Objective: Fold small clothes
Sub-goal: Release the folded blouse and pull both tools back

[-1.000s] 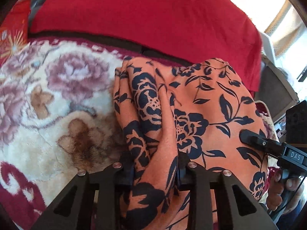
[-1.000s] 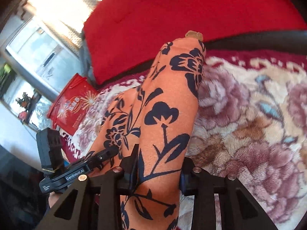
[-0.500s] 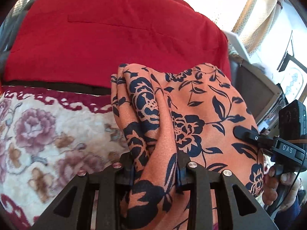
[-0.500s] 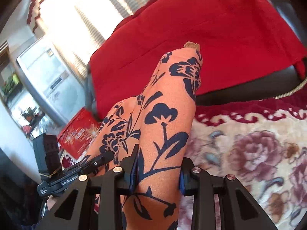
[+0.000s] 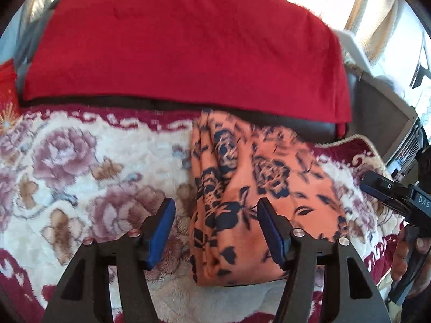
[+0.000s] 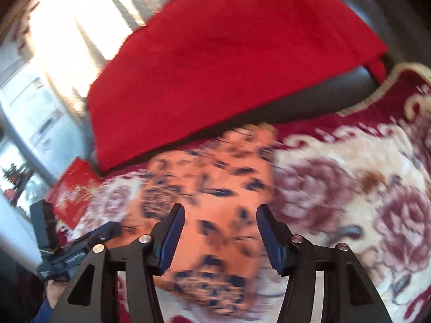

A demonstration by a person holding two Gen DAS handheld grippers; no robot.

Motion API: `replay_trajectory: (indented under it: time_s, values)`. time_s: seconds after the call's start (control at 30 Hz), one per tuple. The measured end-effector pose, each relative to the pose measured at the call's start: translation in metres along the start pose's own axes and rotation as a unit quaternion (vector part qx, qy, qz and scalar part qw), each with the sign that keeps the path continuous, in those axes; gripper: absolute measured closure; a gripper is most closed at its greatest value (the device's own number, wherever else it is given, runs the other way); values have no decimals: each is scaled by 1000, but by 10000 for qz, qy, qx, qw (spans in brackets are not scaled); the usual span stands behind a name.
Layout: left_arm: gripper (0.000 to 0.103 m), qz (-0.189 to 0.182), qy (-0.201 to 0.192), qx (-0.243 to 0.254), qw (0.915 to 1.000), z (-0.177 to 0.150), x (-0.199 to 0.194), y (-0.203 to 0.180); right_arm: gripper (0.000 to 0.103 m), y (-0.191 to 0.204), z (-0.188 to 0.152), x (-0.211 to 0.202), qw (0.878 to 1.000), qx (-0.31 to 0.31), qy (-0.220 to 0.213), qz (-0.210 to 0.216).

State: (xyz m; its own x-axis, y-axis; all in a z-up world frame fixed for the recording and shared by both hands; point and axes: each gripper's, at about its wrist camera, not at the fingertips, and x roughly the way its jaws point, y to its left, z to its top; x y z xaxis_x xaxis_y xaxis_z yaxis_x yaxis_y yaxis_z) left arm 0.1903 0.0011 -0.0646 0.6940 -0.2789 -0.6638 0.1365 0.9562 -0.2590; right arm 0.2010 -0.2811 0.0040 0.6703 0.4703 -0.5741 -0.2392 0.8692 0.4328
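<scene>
Freshly released, the orange floral garment (image 5: 258, 188) is seen lying on the floral blanket (image 5: 80, 161), long axis running away toward the red-draped sofa back (image 5: 188, 40). Left gripper (image 5: 214, 231) and right gripper (image 6: 221, 237) (jaws just opened, pinching nothing) are held spread over its near edge, neither plainly nearer.

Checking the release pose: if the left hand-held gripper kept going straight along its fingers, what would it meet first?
Most likely the orange floral garment, lying between and just ahead of the left hand-held gripper, whose jaws have just been opening and stand clear of the cloth. Beneath is the floral blanket. Depth is uncertain.
</scene>
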Motion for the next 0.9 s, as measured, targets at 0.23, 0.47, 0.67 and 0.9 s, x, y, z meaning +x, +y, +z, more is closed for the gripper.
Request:
replay_trajectory:
  time_s: [0.23, 0.47, 0.67, 0.9]
  values:
    - [35, 192, 564, -250, 9979, -8, 26, 15, 31, 4, -31, 52, 9965, -101, 790, -233]
    - [26, 630, 587, -30, 9963, -15, 23, 15, 22, 19, -27, 54, 9962, -160, 828, -217]
    - [26, 650, 192, 112, 9976, -21, -25, 12, 22, 38, -42, 10, 9985, -271, 319, -358]
    - [11, 1053, -287, 487, 9928, -61, -81, -5, 18, 60, -126, -45, 9964, -360, -88, -769]
